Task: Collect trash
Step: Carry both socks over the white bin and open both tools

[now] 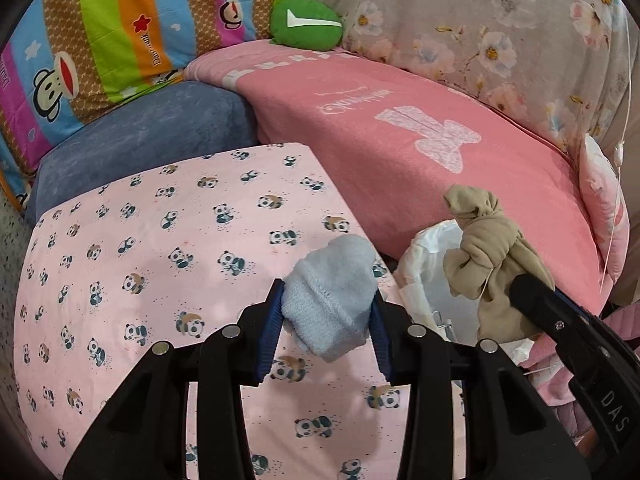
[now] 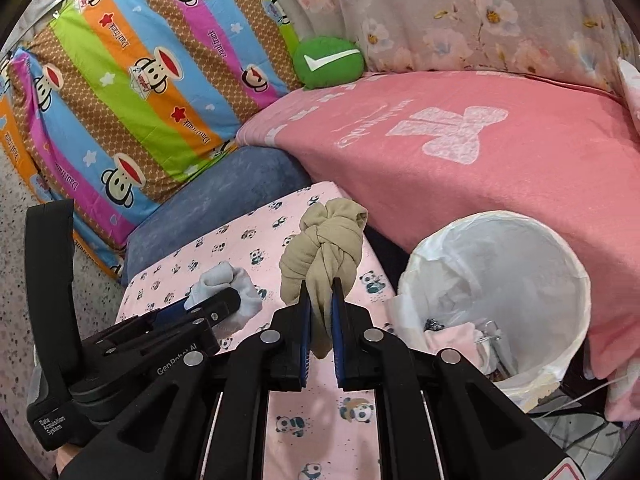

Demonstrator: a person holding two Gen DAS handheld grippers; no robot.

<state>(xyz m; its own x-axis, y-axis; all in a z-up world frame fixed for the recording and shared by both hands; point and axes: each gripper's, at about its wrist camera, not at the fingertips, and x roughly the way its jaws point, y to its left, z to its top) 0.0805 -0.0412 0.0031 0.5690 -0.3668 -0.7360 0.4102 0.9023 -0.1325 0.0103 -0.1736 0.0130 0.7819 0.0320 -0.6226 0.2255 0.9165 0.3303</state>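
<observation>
Pink cloth printed with pandas (image 1: 160, 240) covers the surface below both grippers, with a blue cushion (image 1: 140, 136) behind it, a striped monkey-print pillow (image 2: 120, 92) beyond that, and a deeper pink blanket (image 2: 460, 168) spread on the bed alongside. Beside the panda cloth's edge, against the pink blanket, stands a bin lined with a white bag (image 2: 560, 280), some scraps already lying inside it. Over the panda cloth, the left gripper (image 1: 328, 312) has its fingers clamped on a bunched light-blue sock (image 1: 332, 288), lifted clear of the cloth. Nearer the bin, the right gripper (image 2: 320, 316) pinches a knotted beige stocking (image 2: 320, 248) between nearly closed fingers, the knot standing above the tips. A green plush ball (image 2: 328, 62) sits far back, past the pink blanket.
</observation>
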